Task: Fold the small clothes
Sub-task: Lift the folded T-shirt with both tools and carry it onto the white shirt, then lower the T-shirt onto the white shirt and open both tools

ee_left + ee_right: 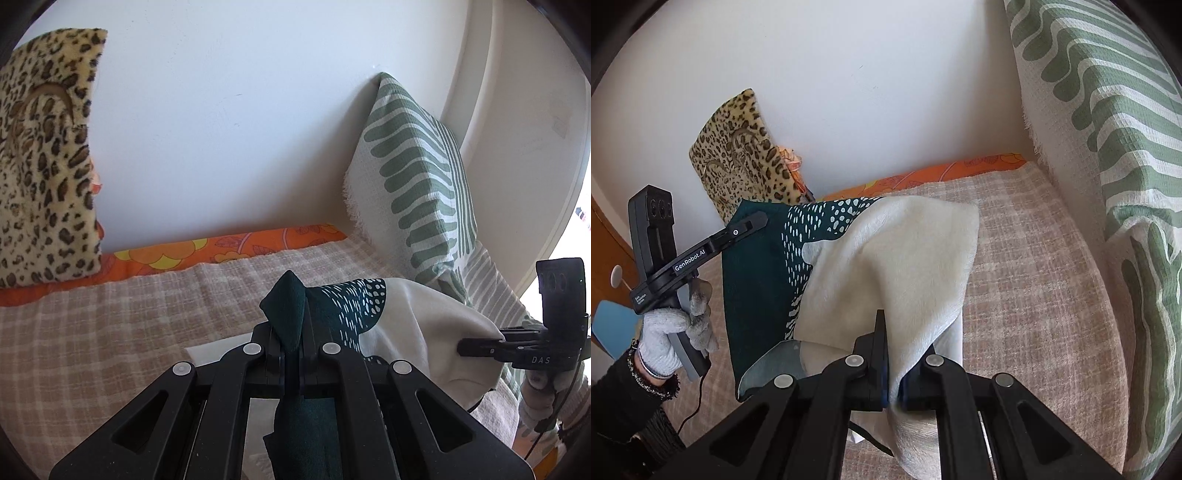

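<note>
A small cloth, dark teal with white dots on one part and cream on the other, hangs stretched between both grippers above the bed. My left gripper (291,332) is shut on its dark teal corner (286,314); it also shows in the right wrist view (759,219) at the cloth's far left edge. My right gripper (892,369) is shut on the cream part (897,266); it also shows in the left wrist view (469,347) at the cream edge (424,325). The cloth's lower part is hidden behind the fingers.
The bed has a beige checked cover (110,325) over an orange flowered sheet (221,249). A leopard-print cushion (40,158) leans on the white wall at left. A green-and-white striped pillow (413,177) stands at right. A white folded item (218,350) lies under the left gripper.
</note>
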The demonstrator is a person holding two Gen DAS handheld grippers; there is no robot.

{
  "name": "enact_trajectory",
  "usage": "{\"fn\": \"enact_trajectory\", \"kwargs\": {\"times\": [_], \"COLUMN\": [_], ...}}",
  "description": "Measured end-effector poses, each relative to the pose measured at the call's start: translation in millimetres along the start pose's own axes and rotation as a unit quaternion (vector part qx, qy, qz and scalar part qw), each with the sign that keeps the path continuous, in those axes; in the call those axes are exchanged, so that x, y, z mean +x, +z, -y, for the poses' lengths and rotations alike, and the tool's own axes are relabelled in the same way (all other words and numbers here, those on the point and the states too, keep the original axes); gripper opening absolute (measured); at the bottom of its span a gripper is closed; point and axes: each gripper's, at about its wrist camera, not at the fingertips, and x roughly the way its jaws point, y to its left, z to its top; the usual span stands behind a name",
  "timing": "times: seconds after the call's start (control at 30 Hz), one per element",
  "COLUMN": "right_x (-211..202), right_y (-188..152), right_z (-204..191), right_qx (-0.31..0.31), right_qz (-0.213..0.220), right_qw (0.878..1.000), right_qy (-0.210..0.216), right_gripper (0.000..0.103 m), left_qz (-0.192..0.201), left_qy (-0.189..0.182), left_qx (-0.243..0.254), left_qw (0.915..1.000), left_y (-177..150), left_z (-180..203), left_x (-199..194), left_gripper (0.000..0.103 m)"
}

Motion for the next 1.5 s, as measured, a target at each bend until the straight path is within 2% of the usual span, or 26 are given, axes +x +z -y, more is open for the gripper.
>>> {"fn": "enact_trajectory", "kwargs": {"times": [0.1,0.17,0.23,0.27,0.33,0.4,0.5,0.6,0.77,0.83,0.93,1.07,1.13,1.3,1.5], "right_x": [18.4,30.1,38.3,41.1,42.4,37.8,20.7,0.0,-3.8,7.6,30.5,62.0,75.9,90.5,71.4], "right_y": [1.2,0.4,-2.5,-4.2,-7.0,-8.2,-3.5,6.1,24.1,30.2,33.0,30.9,29.1,24.3,25.7], "right_z": [15.5,23.8,26.0,26.5,28.9,32.1,34.9,27.5,-3.3,-16.6,-34.6,-45.0,-46.4,-49.2,-54.3], "right_qx": [0.02,0.033,0.034,0.034,0.038,0.04,0.047,0.033,-0.007,-0.018,-0.036,-0.044,-0.045,-0.053,-0.033], "right_qz": [-0.007,-0.022,-0.039,-0.048,-0.06,-0.06,-0.032,0.015,0.052,0.048,0.034,0.01,-0.004,-0.02,-0.007], "right_qw": [1.0,0.998,0.998,0.997,0.997,0.997,0.998,0.997,0.996,0.997,0.997,0.997,0.996,0.994,0.993], "right_qy": [0.015,0.041,0.048,0.043,0.029,0.008,-0.037,-0.07,-0.065,-0.061,-0.057,-0.063,-0.071,-0.098,-0.116], "right_gripper": [0.002,0.003,0.008,0.01,0.032,0.036,0.036,0.036,0.036,0.035,0.035,0.035,0.035,0.035,0.035], "left_qz": [-0.009,-0.017,-0.021,-0.025,-0.034,-0.025,-0.007,-0.001,-0.013,-0.024,-0.033,-0.076,-0.082,-0.075,-0.057], "left_qy": [0.013,0.024,0.033,0.041,0.061,0.09,0.11,0.097,0.053,0.041,0.052,0.075,0.084,0.094,0.085], "left_qx": [-0.004,-0.003,-0.002,-0.001,0.001,0.0,-0.004,0.0,0.027,0.037,0.05,0.016,0.001,0.01,0.018], "left_qw": [0.9999,0.9996,0.9992,0.9988,0.9976,0.9956,0.9939,0.9953,0.9981,0.9982,0.9969,0.9941,0.9931,0.9927,0.9946], "left_y": [-3.6,-5.8,-6.5,-6.7,-5.3,-3.0,2.5,5.8,-5.9,-12.9,-19.3,-26.0,-29.6,-30.3,-25.8], "left_z": [-12.7,-18.8,-23.5,-25.2,-28.8,-33.3,-40.4,-39.0,-9.8,0.7,6.1,-14.6,-26.1,-29.9,-25.9], "left_x": [12.2,19.1,24.5,26.7,31.3,27.0,14.0,2.2,-4.6,1.3,15.8,45.2,51.2,39.0,1.9], "left_gripper": [0.003,0.003,0.003,0.008,0.017,0.034,0.036,0.036,0.036,0.036,0.036,0.036,0.036,0.036,0.038]}}
